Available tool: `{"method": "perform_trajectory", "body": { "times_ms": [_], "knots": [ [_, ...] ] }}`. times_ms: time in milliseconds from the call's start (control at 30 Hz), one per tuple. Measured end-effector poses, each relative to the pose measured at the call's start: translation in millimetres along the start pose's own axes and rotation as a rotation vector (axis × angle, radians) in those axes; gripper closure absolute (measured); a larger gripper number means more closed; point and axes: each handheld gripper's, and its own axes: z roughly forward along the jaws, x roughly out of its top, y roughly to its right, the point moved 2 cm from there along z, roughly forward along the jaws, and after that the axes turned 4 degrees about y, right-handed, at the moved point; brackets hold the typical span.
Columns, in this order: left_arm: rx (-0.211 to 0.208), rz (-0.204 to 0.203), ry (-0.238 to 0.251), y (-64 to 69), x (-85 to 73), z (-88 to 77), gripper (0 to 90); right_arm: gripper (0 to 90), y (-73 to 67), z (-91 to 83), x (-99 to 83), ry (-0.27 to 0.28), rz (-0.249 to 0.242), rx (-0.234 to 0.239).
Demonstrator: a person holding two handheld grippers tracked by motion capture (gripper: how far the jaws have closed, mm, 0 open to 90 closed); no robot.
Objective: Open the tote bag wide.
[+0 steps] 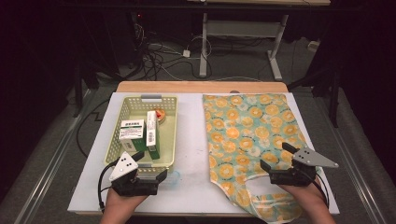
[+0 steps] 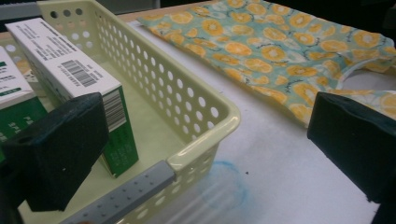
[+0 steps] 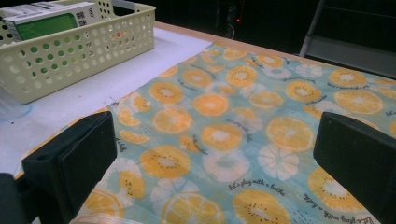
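Altogether two green boxes (image 1: 132, 130), one basket (image 1: 122, 106), one fruit-print bag (image 1: 247, 135)

Your table (image 1: 196, 140) is lit evenly from overhead; the room beyond falls to near black. Shadows under the basket (image 1: 142, 100) are short and soft. The high view is soft and grainy. In your gripper views the near black jaws blur, and the printed cloth (image 3: 243, 116) looks slightly washed, perhaps from mild glare.

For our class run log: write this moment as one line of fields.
left gripper: open, at basket near end | right gripper: open, over fruit-print bag | boxes: in basket | held: nothing
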Motion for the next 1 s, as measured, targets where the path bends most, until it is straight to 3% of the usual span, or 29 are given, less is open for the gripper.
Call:
{"method": "perform_trajectory", "body": {
  "times_ms": [667,733,800,867,967,1000],
  "knots": [
    [0.017,0.010,-0.023,-0.4,2.6,4.5,0.0,0.3,12.2,-11.7,-0.8,-0.006,0.017,-0.036],
    [0.029,0.015,-0.028,-0.4,3.7,4.2,0.0,0.3,18.2,-14.4,-1.4,-0.009,0.020,-0.054],
    [0.029,0.024,-0.050,0.1,4.6,5.1,0.0,0.3,32.2,-20.3,-5.0,-0.037,0.015,-0.106],
    [0.030,0.031,-0.056,0.5,4.7,5.4,0.0,0.3,38.0,-22.5,-7.1,-0.046,0.028,-0.116],
    [0.025,0.040,-0.059,1.4,5.3,6.1,0.0,1.9,56.1,-29.0,-14.3,-0.069,0.066,-0.158],
    [0.018,0.040,-0.056,1.5,5.8,6.4,0.0,5.2,68.6,-33.9,-19.6,-0.077,0.094,-0.197]
  ]
}}
